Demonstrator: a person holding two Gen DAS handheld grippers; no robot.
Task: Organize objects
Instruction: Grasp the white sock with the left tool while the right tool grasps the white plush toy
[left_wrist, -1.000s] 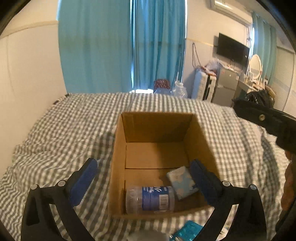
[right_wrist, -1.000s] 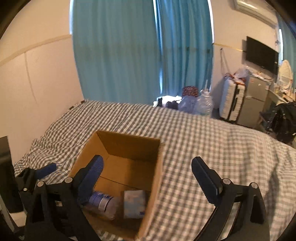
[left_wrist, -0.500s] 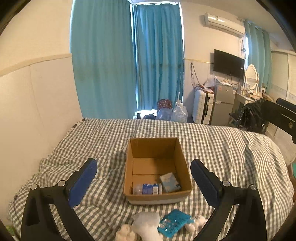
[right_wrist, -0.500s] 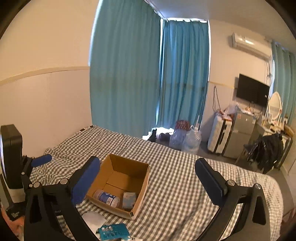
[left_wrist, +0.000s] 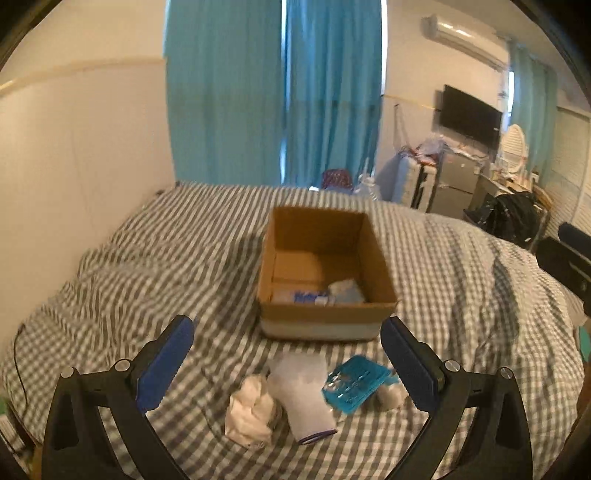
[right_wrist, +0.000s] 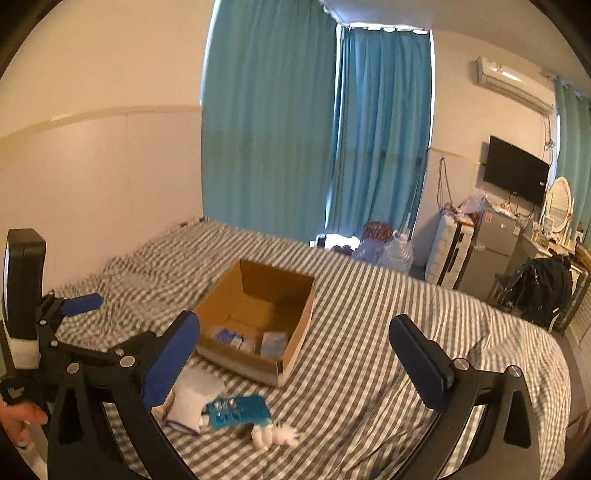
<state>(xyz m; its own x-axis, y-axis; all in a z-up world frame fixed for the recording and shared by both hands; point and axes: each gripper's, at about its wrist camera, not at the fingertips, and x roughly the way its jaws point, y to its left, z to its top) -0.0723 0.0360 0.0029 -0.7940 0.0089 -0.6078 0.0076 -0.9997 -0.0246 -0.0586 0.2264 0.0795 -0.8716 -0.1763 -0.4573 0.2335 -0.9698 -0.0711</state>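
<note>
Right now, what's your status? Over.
Both grippers, left and right, open, empty. Box holds two items; four more loose on bed. Nothing blocking.

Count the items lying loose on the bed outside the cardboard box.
4: crumpled white cloth, white pouch, teal blister pack, small white item, all near the box. More may be hidden.

Box (left_wrist: 325, 317) on checked bed (left_wrist: 147, 266); left gripper (left_wrist: 288, 363) open, empty
Bottle (left_wrist: 295, 296) and pack (left_wrist: 347, 291) in box; cloth (left_wrist: 251, 413), pouch (left_wrist: 306, 395), blue tray (left_wrist: 354, 382) in front.
</note>
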